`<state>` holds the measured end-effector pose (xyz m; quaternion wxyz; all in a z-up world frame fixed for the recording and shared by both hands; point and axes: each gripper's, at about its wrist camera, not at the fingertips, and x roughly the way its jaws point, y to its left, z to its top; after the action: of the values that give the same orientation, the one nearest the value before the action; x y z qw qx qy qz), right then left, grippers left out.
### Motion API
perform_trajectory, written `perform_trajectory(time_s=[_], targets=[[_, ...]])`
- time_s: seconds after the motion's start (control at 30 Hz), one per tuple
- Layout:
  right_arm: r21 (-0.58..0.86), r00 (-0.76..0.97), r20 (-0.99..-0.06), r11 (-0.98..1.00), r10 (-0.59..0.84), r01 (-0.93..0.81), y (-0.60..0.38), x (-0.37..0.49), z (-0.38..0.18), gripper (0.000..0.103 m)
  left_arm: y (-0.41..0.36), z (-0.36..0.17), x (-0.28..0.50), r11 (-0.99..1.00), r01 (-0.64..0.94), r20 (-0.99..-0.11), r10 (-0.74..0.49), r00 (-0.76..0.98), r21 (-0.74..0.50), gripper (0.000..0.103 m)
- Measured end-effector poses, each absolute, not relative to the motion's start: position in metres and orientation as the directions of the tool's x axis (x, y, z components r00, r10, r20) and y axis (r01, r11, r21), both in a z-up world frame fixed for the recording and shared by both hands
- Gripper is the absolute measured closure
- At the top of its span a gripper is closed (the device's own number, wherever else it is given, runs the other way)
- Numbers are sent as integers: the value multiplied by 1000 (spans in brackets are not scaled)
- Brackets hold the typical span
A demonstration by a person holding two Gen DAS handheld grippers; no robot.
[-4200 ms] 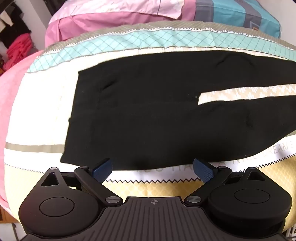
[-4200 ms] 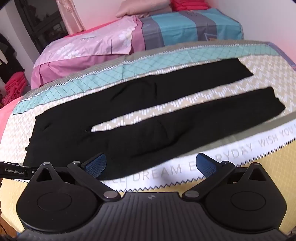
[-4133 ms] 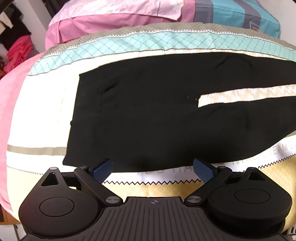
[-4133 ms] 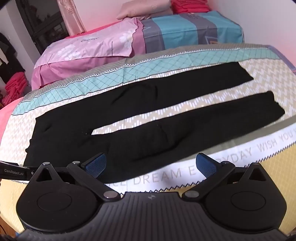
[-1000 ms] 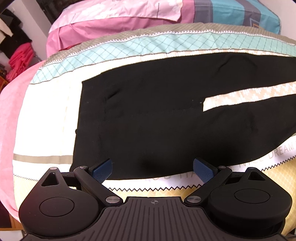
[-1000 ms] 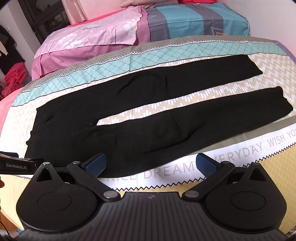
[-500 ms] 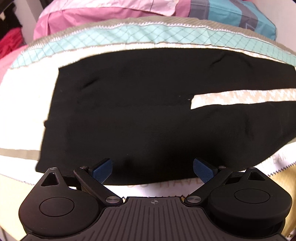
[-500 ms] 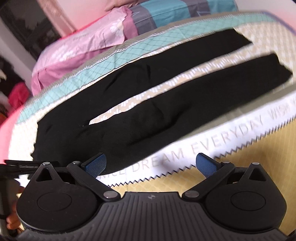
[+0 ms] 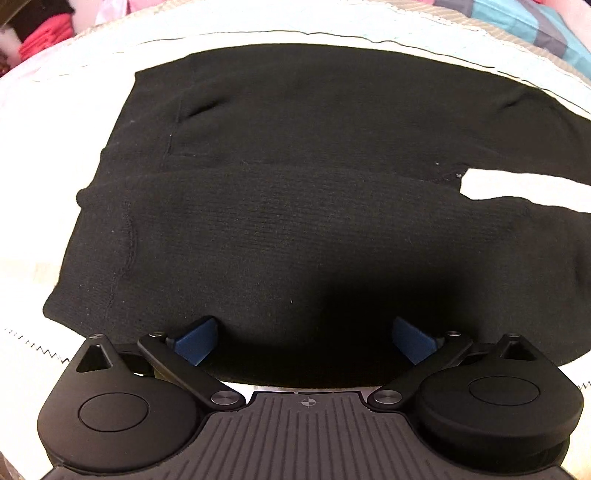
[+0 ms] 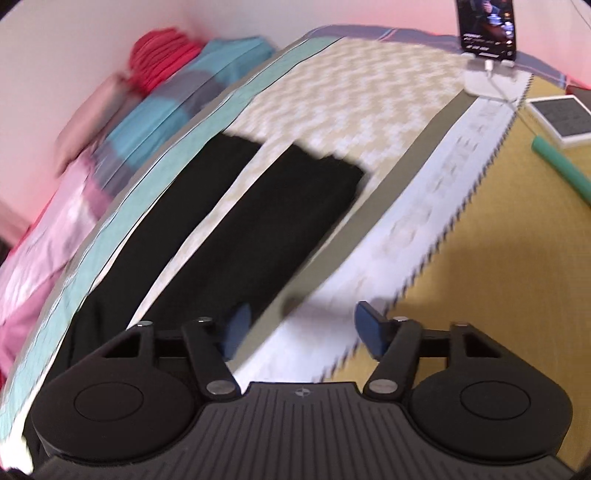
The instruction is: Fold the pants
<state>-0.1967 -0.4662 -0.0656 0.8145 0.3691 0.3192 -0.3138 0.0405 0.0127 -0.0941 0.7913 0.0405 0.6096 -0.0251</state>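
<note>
Black knit pants (image 9: 295,221) lie flat on the bedspread, waistband to the left, legs running right with a pale gap between them. My left gripper (image 9: 303,334) is open, low over the near edge of the pants' hip, its blue pads on either side of the cloth edge. In the right wrist view the two legs (image 10: 258,221) stretch away to their cuffs. My right gripper (image 10: 299,325) is open and empty beside the near leg, over the white lettered stripe. The view is blurred.
The patterned bedspread (image 10: 461,258) has a yellow area at the right. A phone on a white stand (image 10: 487,33), a white tablet-like device (image 10: 561,118) and a green tube (image 10: 561,166) lie at the far right. Pink and teal bedding (image 10: 159,103) is stacked behind.
My left gripper has dropped close to the pants' near hip edge. My right gripper has swung right toward the cuffs, so its view turned and blurred.
</note>
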Motion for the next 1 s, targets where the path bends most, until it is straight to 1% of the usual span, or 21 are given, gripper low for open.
perform_trajectory(time_s=[0.1,0.2,0.27,0.33,0.37,0.4,0.47,0.5,0.53,0.57,0.6,0.63,0.67,0.7,0.73,0.77,0.83,0.9,0.93,0.97,1.0], targets=[[429,614,-741,511,-272,745,-488,-186,-83,34,9,-94,44,996,82,-970,21,241,42,0],[474,679,-683,544,-270,693,-496,-174,-91,25,9,-95,45,996,80,-972,23,234,43,0],[524,728,-646,561,-229,641,-500,-163,-96,22,9,-95,44,996,76,-972,22,234,41,0],[555,759,-612,564,-221,612,-503,-153,-100,10,9,-93,45,996,76,-972,21,235,39,0],[566,771,-597,566,-221,600,-505,-150,-102,8,10,-93,45,996,75,-972,21,236,40,0],[567,774,-591,566,-227,599,-506,-147,-103,6,7,-94,46,996,76,-972,22,236,41,0],[552,761,-601,563,-243,615,-503,-145,-101,7,8,-95,46,996,79,-971,21,239,40,0],[526,743,-616,565,-262,636,-500,-142,-99,17,8,-95,46,996,79,-971,19,240,39,0],[476,710,-640,574,-294,667,-494,-141,-96,42,9,-95,46,996,80,-970,18,242,38,0],[411,669,-668,588,-325,696,-491,-136,-95,61,10,-96,47,996,81,-970,18,243,39,0],[382,654,-684,604,-325,700,-490,-133,-94,83,11,-97,46,996,82,-970,19,242,40,0],[410,672,-683,609,-288,679,-494,-137,-92,89,12,-97,45,996,84,-971,19,240,40,0],[443,688,-673,596,-272,670,-500,-142,-86,90,12,-98,46,995,89,-972,17,235,39,0],[463,699,-648,573,-302,676,-508,-152,-78,90,13,-97,48,995,95,-974,14,227,37,0],[463,694,-622,545,-361,699,-516,-166,-72,91,13,-97,49,994,100,-975,9,221,32,0],[447,660,-624,502,-418,740,-523,-175,-71,92,14,-97,49,994,106,-976,3,218,26,0],[463,618,-697,430,-363,775,-538,-182,-88,92,15,-97,49,992,121,-975,-1,223,26,0],[432,619,-690,473,-374,768,-532,-182,-86,92,15,-98,49,990,136,-974,-5,227,27,0],[435,634,-669,489,-387,756,-527,-182,-79,91,15,-97,49,990,141,-974,-9,226,24,0],[468,668,-635,495,-387,732,-522,-183,-76,90,16,-97,49,989,144,-974,-13,227,21,0],[481,675,-635,491,-376,726,-523,-180,-78,87,16,-98,49,989,147,-973,-14,229,20,0]])
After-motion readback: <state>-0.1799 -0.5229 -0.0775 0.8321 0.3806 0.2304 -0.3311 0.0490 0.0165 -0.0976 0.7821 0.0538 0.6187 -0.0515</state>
